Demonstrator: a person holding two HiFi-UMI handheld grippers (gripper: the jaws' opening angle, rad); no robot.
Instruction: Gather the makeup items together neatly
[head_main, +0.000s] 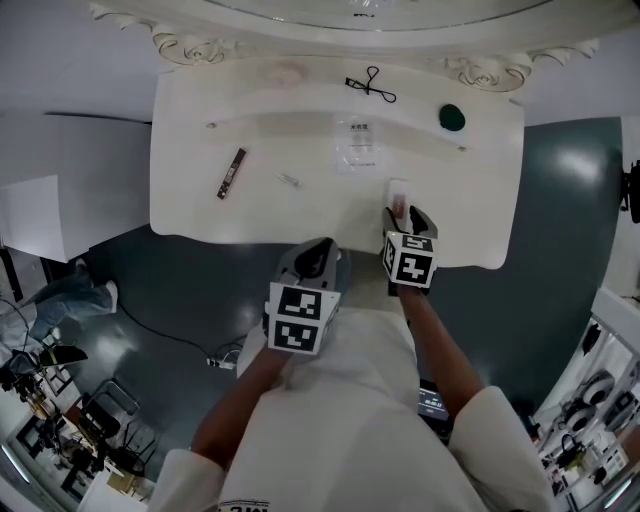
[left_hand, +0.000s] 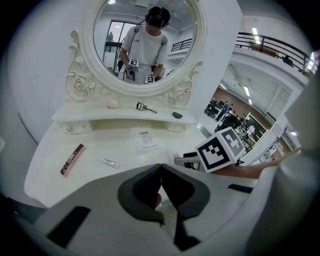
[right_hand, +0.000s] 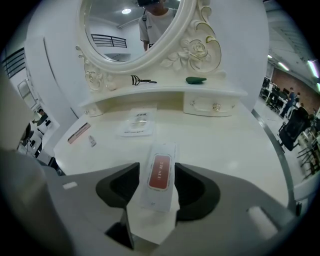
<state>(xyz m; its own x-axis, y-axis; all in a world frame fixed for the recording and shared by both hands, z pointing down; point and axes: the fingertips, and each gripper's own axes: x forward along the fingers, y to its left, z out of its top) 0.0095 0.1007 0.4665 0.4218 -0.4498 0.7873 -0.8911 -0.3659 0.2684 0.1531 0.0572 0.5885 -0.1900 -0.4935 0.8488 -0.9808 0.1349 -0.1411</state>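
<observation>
On vanity top (head_main: 300, 215), red-label sachet (right_hand: 159, 182) btwn R gripper (right_hand: 156, 169) jaws, apart; L gripper (left_hand: 161, 167) jaws clenched, empty.

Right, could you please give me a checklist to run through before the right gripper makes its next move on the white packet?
1. White packet lies between the right gripper's jaws: ok.
2. Jaws closed on the packet: not ok; they stand apart, with a gap on each side.
3. Left gripper free to help: ok; shut, nothing in it.
4. Other items located: ok; slim pink box, small tube, clear packet.
5. Packet's near end lying flat on the table: cannot tell.
</observation>
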